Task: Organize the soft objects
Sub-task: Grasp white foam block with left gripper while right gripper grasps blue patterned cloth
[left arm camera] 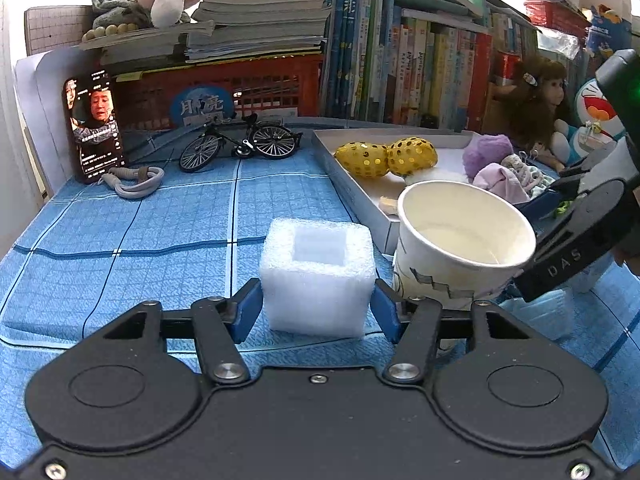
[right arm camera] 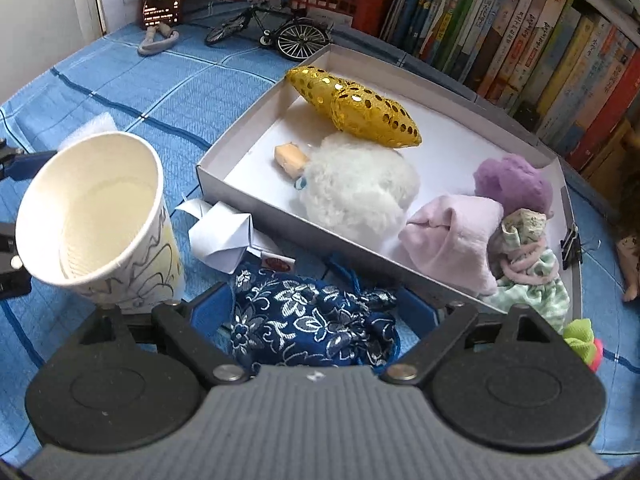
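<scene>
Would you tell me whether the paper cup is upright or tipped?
Tipped: the paper cup leans, its open mouth facing sideways and showing an empty inside.

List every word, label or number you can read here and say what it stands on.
"DAS": embossed on the black right gripper.
"月亮": on the round blue sign against the red plastic crate.
Upright book spines: print too small and blurred.
Propped black phone screen: captions unreadable.
Small red seal tag: blurred.

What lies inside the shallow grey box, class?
Inside the grey box: two gold sequinned cushions, a white fluffy toy, a purple pom-pom, a folded pink cloth and a green floral bundle. Anything beneath them is covered.
</scene>
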{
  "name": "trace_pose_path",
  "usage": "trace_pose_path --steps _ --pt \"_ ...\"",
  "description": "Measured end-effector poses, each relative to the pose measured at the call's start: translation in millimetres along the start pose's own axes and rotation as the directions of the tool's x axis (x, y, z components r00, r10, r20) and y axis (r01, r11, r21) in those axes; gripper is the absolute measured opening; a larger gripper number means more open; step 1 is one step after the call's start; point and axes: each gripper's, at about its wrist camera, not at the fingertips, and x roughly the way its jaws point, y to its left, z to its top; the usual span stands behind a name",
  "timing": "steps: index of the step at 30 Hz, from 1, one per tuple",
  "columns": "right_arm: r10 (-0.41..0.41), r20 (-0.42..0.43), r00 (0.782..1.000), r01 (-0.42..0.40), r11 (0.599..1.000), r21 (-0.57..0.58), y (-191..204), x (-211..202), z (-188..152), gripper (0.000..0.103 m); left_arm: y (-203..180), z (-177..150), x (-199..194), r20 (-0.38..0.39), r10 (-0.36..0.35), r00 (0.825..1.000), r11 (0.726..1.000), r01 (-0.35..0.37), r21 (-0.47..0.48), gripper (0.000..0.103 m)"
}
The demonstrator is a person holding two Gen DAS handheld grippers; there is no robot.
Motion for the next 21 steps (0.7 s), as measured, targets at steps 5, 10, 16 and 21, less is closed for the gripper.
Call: trace_pose_path --steps 5,10,16,21 --pt "0.013 0.009 1.0 -0.013 1.0 0.014 -1.9 -6.0 0.3 0.075 -0.6 0.1 6.4 -0.011 0.002 1.0 1.0 -0.002 -0.015 0.063" --pt "0.019 0.03 0.999 -0.021 0.999 0.036 -3.5 -14.5 1.2 0.061 1.6 0.1 12.5 -0.019 0.02 1.0 0.999 -0.021 -0.042 0.067" --pt "0.019 0.048 0.999 -0.024 0.994 0.103 -12.7 -24.0 3.2 0.048 3.0 1.2 11.6 -0.033 0.009 0.999 0.998 -0.011 -0.063 0.057" --pt "0.017 0.074 0.997 -0.03 0.984 0.175 -23.3 -32.5 2.5 0.043 6.0 4.9 6.0 -0.027 0.027 0.999 0.997 -0.029 -0.076 0.056"
